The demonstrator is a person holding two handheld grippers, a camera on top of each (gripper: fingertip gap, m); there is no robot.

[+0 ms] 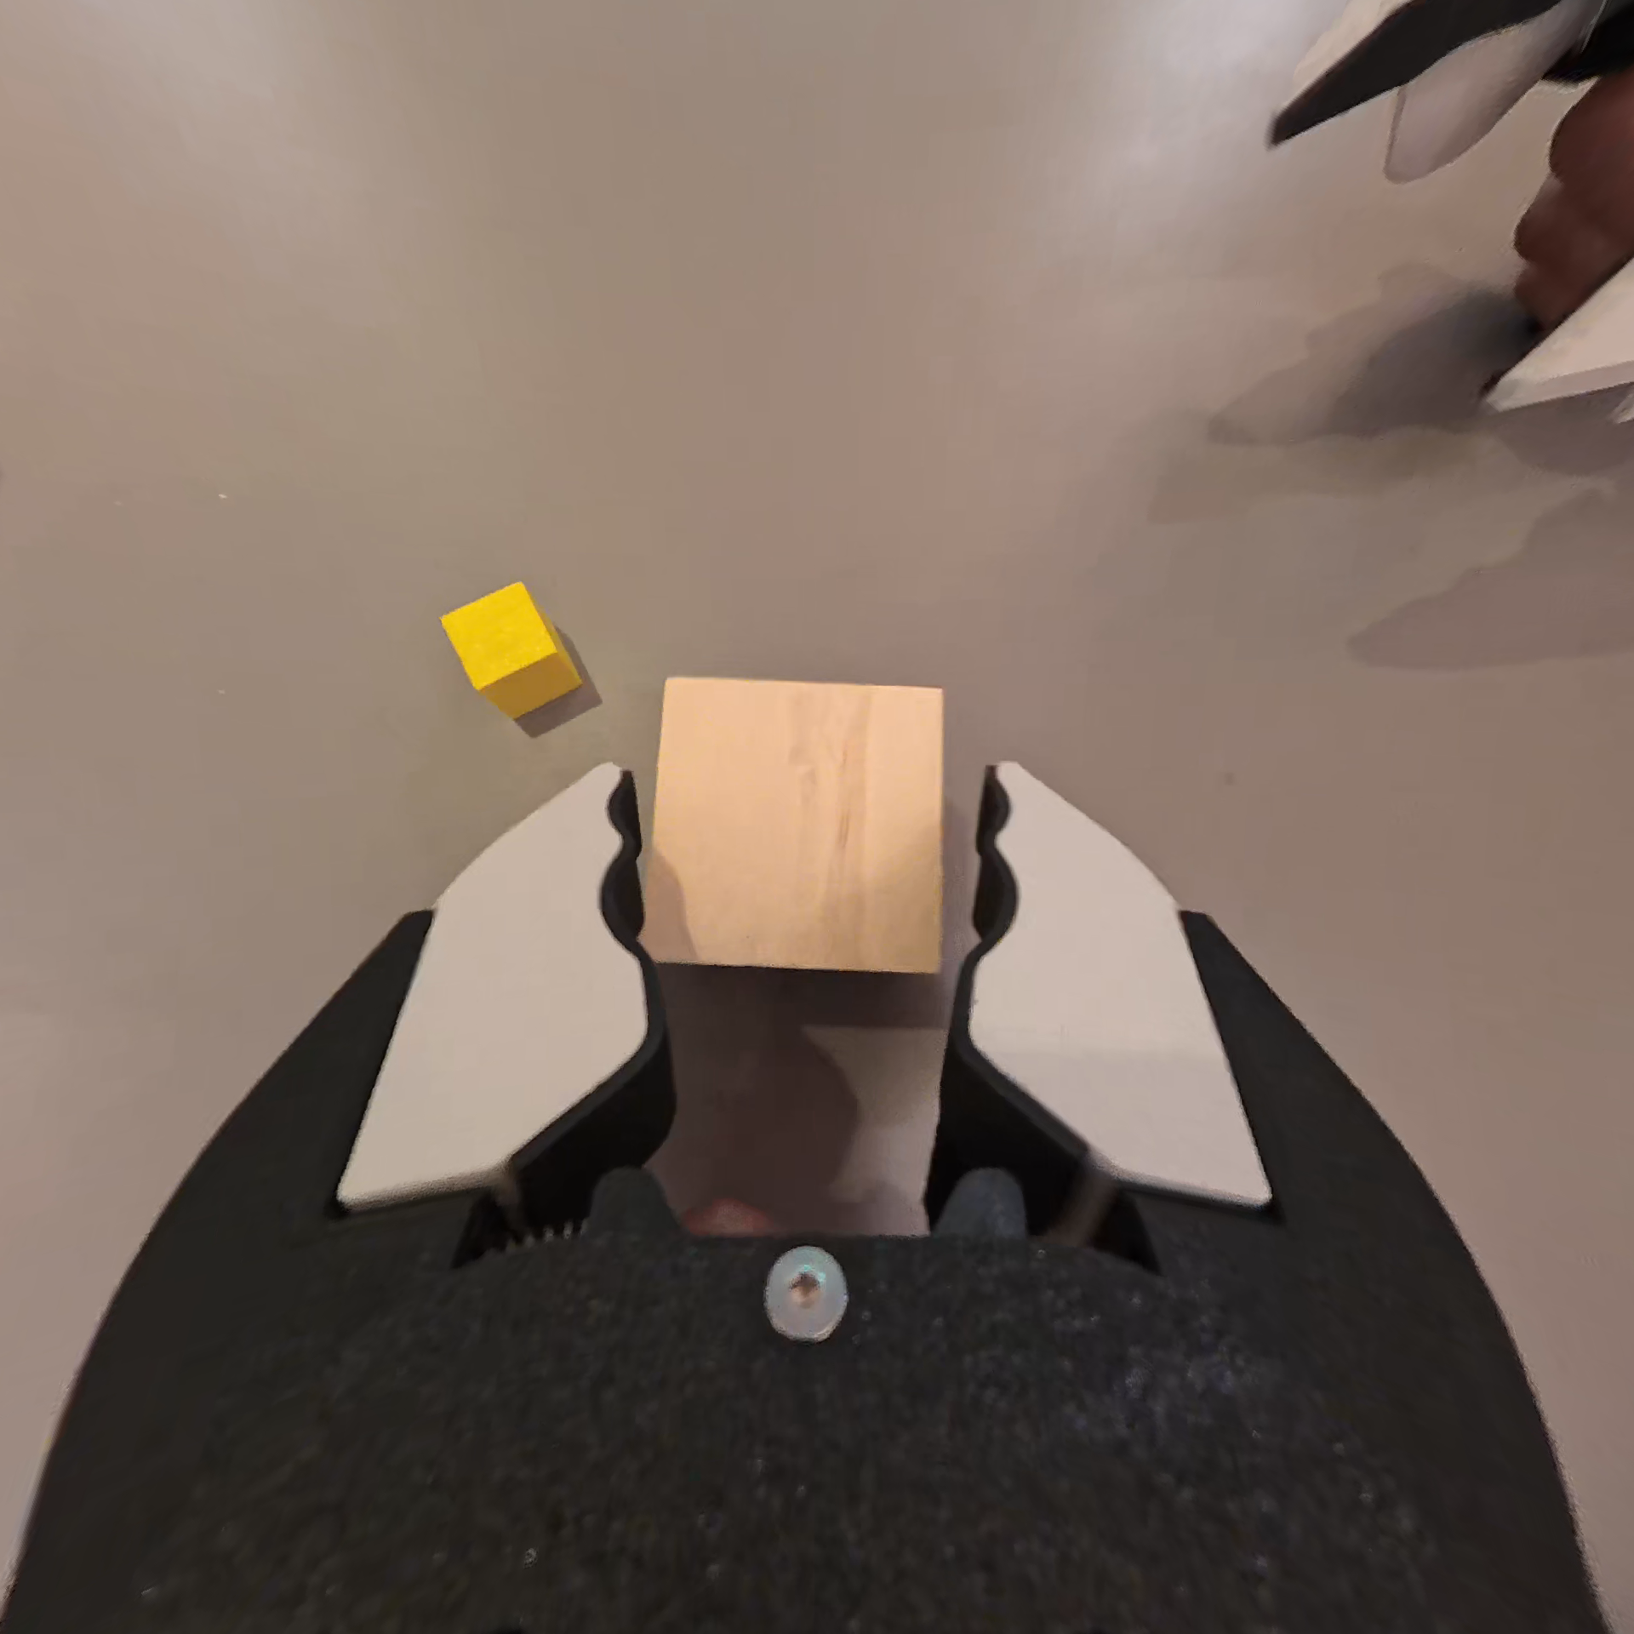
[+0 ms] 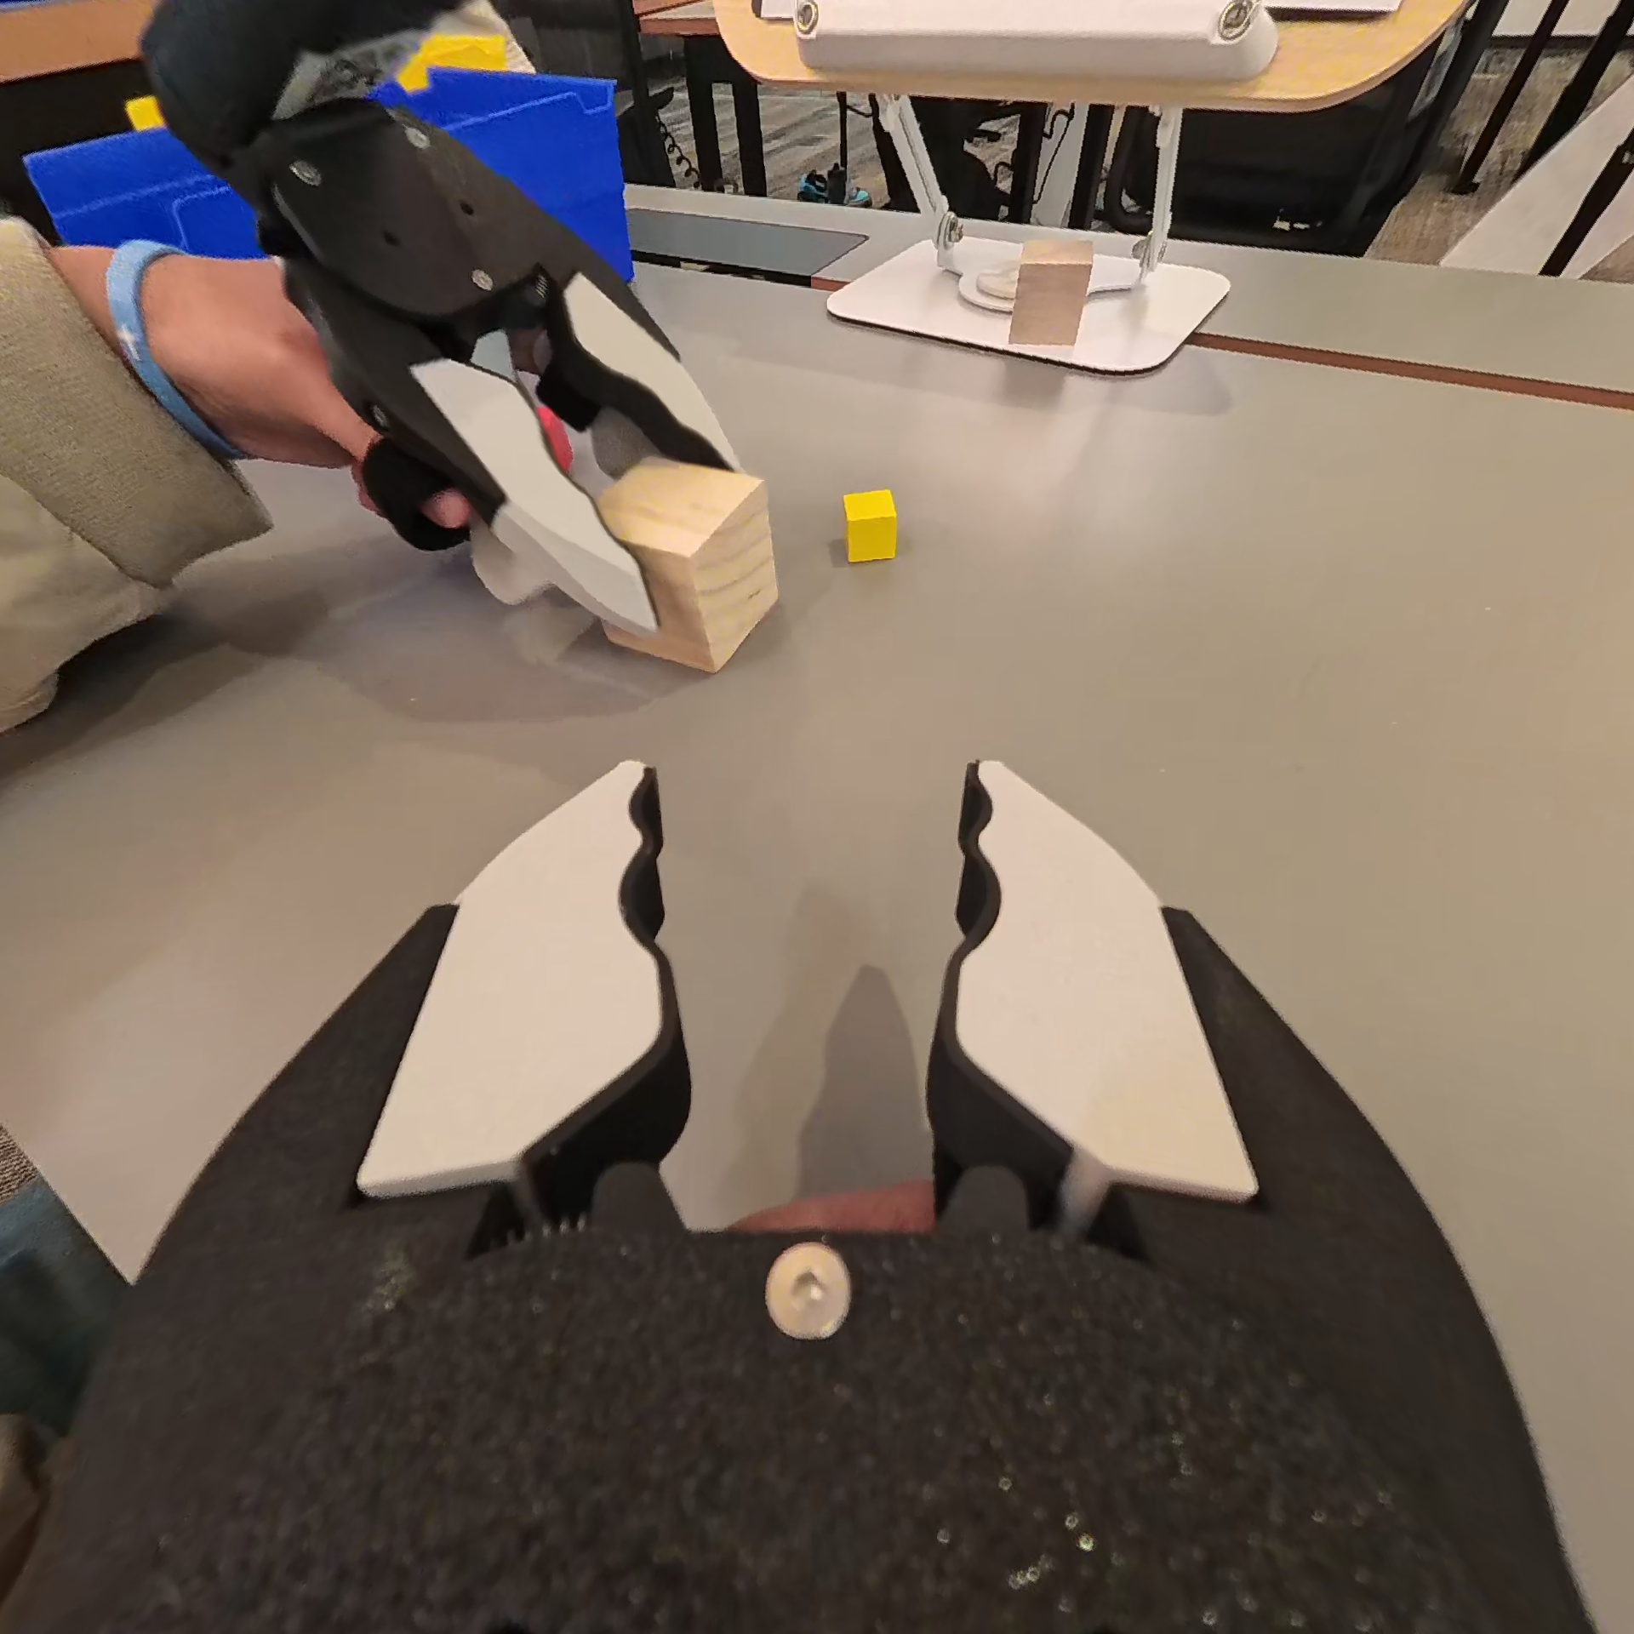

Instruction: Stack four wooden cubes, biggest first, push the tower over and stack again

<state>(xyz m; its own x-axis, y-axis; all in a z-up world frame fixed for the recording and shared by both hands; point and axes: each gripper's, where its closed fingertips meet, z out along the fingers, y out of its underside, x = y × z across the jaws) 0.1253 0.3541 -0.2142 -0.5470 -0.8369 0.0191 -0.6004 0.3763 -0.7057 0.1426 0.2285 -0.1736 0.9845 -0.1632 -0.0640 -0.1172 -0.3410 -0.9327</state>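
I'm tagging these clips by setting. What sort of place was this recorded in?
Probably an office or lab workroom. A long grey table carries a white desk stand, blue bins sit behind, and more desks and chair legs stand on carpet beyond.

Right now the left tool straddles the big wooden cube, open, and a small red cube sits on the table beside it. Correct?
Almost. The small cube is yellow, not red, as the left wrist view shows. The rest holds: the left tool is open around the big wooden cube on the table.
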